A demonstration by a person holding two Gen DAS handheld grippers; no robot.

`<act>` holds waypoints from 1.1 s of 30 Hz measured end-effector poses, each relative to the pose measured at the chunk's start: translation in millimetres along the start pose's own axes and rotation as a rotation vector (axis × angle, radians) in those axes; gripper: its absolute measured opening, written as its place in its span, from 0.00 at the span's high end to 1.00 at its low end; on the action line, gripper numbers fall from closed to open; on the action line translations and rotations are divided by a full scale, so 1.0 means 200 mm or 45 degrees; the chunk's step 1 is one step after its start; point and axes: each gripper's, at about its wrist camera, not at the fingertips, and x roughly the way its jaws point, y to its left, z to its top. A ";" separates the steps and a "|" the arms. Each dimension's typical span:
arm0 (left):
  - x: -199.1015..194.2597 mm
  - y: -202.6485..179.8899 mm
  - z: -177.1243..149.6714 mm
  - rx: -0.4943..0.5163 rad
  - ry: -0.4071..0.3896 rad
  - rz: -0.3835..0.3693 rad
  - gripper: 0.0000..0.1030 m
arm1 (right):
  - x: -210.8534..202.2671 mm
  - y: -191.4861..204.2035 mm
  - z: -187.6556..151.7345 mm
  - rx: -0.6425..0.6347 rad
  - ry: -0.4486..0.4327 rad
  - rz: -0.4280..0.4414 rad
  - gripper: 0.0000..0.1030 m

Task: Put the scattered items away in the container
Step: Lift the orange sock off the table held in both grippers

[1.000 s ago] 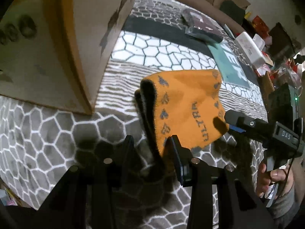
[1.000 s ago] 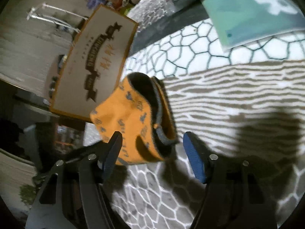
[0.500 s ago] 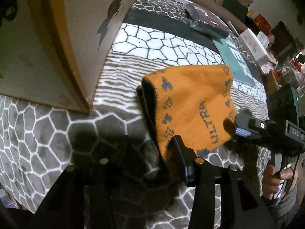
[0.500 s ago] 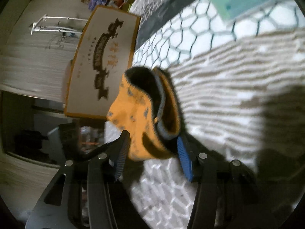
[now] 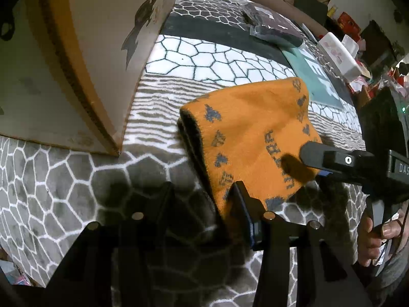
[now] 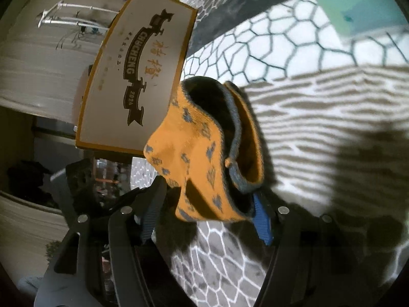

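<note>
Both claws on the orange sock, clear of the patterned rug

We hold the orange sock [image 5: 258,138] aloft, left claw [image 5: 204,199] and right claw [image 6: 204,202] each closed on its cuff end. Soft, light and floppy, it's best pinched at the doubled cuff. The cardboard box [image 6: 135,76] stands near on the rug [image 5: 76,184]; clutter lines the room beyond.

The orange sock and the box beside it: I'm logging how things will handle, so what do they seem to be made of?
The orange sock looks like soft knitted fabric: fuzzy matte surface, woven-in grey pattern and lettering, a grey cuff, and it sags limply where it is held. The box looks like corrugated cardboard with a smooth printed face; a raw brown edge shows in the left wrist view.
</note>
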 end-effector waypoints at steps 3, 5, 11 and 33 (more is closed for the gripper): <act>-0.01 0.01 0.00 -0.017 0.004 -0.021 0.53 | -0.03 0.03 -0.04 -0.031 -0.046 -0.019 0.83; -0.02 0.04 0.00 -0.063 0.009 -0.070 0.53 | -0.06 0.04 -0.05 -0.028 -0.061 -0.015 0.84; -0.19 0.08 -0.05 -0.089 -0.024 -0.387 0.53 | -0.22 0.07 -0.05 0.016 -0.128 0.064 0.84; -0.14 0.02 -0.15 -0.879 -0.057 -1.346 0.32 | -0.58 0.25 -0.17 0.147 -0.375 0.255 0.84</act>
